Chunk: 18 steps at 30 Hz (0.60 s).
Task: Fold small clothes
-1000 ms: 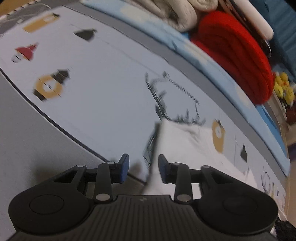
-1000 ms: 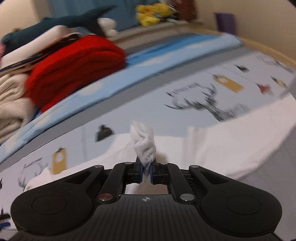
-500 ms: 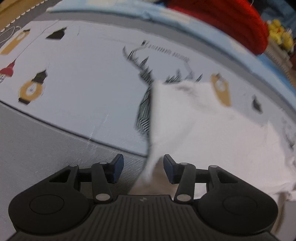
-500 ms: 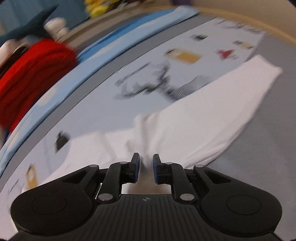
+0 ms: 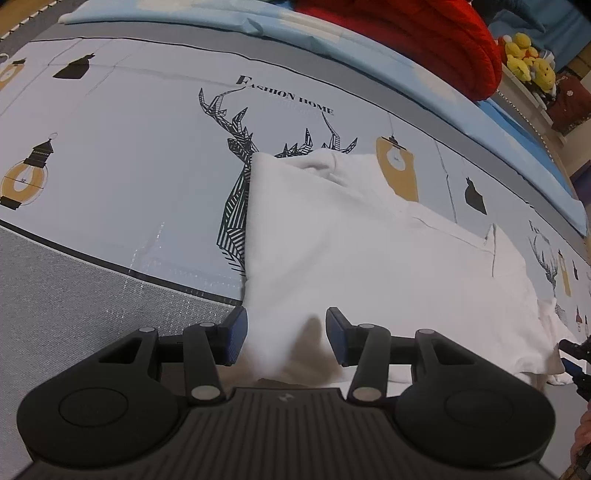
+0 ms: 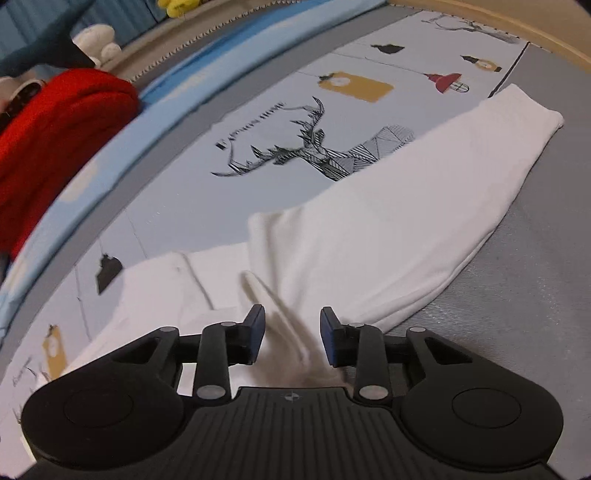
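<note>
White garment (image 5: pixel 354 243), a small piece of clothing, lies spread on a printed sheet (image 5: pixel 140 155) that covers a bed, and its place is best told from the black line-drawn deer (image 5: pixel 236 206) on that sheet. In the left wrist view the cloth's straight folded edge runs right along the deer's neck and covers part of its antlers, and the words "FASHION HOME" stand just above the animal. In the right wrist view the deer (image 6: pixel 317 151) shows beyond the cloth (image 6: pixel 388 221), whose long folded part reaches away to a rounded end on the grey border strip (image 6: pixel 535 295) of the sheet.

The left gripper (image 5: pixel 286 332) has its jaws wide apart, and a near corner of the garment lies between the blue pads (image 5: pixel 236 332) without being pinched. The right gripper (image 6: pixel 291 334) also has its jaws wide, with a ridge of loose white cloth running between them, touching neither pad as far as can be seen.

Past the deer, toward the far side of the bed, lie a light blue blanket (image 5: pixel 332 33) and a thick red folded textile (image 5: pixel 424 37). Yellow plush toys (image 5: pixel 528 59) sit beyond the red textile. Printed lamps in yellow and black (image 5: pixel 22 177) dot the sheet to either side of the deer.
</note>
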Motion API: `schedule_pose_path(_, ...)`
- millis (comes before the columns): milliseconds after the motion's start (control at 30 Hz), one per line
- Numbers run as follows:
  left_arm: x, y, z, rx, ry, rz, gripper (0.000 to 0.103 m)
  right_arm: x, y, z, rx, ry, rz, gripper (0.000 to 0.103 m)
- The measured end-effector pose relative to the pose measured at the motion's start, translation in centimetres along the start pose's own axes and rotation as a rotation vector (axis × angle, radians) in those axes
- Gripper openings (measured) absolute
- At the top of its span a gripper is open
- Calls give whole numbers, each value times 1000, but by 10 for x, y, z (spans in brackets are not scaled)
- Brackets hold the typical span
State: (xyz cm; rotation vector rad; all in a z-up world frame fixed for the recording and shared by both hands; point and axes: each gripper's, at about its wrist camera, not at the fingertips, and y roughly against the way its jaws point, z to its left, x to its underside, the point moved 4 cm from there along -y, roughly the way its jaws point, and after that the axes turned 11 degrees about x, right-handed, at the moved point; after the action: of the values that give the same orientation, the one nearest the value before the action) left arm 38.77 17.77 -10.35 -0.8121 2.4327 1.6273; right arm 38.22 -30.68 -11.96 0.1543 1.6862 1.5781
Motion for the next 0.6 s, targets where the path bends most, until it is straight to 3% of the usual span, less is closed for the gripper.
schedule_pose_path(133,1,2,-1,3,-9,2,52,1,-7,5,-40,49,47,30)
schedule_pose_path(167,1,2,-1,3,-11,2,52,3,-4,8,-61,57,51,10)
schedule_pose_path(200,1,2,-1,2,-13,1,52,2,1,11,-82,64,43,3)
schedule_pose_path(333,-1,3,0,-4,-11,-7,52,-10,43,24,-248,71,-159,3)
schedule_pose_path(400,-1,3,-1,-7,-11,-8,52,-14,60,27,-286,75,-253,3)
schedule_pose_path(467,-1,3,-1,-7,-12,-7,52,-15,55,24,-192,79,-259,3)
schedule_pose_path(533,-1,2,-1,-7,-15,-4,52,-12,32,13,10,85,-181,6)
schedule_pose_path(567,-1,1,-2,-7,-17,-3,52,-11,19,4,72,58,-128,11)
schedule_pose_path(600,-1,1,-2,-5,-18,-3,52,-11,14,-4,77,14,-101,11)
